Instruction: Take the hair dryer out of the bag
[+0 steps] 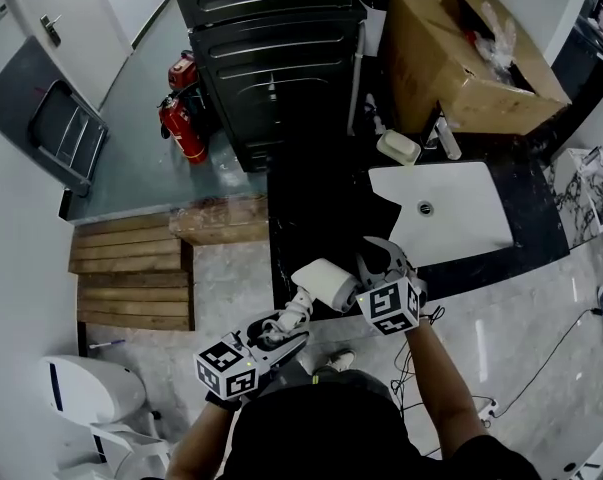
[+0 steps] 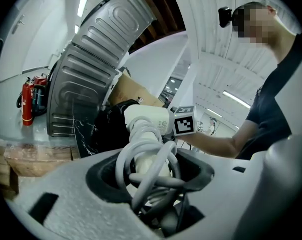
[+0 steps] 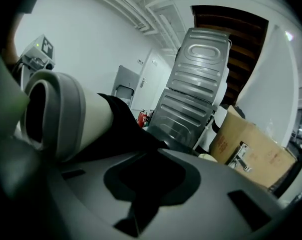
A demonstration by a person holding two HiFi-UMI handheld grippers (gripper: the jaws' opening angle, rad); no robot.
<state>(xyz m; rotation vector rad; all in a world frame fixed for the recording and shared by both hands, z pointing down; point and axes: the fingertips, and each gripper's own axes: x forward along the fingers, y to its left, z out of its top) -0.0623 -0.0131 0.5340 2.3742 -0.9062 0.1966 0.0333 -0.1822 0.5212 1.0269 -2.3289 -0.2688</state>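
The left gripper (image 1: 284,326) is clenched on the handle of the hair dryer (image 1: 324,282), and the left gripper view shows this plainly: the white handle, with its pale cord (image 2: 149,160) wound round it in several loops, stands squarely between the jaws of the left gripper (image 2: 153,186). The hair dryer (image 2: 146,119) rises from there with its barrel lying crosswise at the top. In the head view it hangs in the air over the front edge of the black counter (image 1: 316,203), between the two grippers.

The right gripper (image 1: 379,260) sits just to the right of the barrel. In its own view black cloth fills the gap between the jaws of the right gripper (image 3: 140,184), so it seems to be clamped on the bag (image 3: 121,130), though the cloth is so dark that the pinch itself is hard to make out. The same cloth runs up against the underside of the hair dryer (image 3: 65,109), whose grey-ringed open end faces the camera at the left. The bag (image 2: 104,128) also shows as a dark mass behind the handle in the left gripper view (in the head view it is lost against the counter).

A white sink (image 1: 451,218) is set in the counter to the right, with a cardboard box (image 1: 461,58) beyond it and fire extinguishers (image 1: 184,128) on the floor at the left
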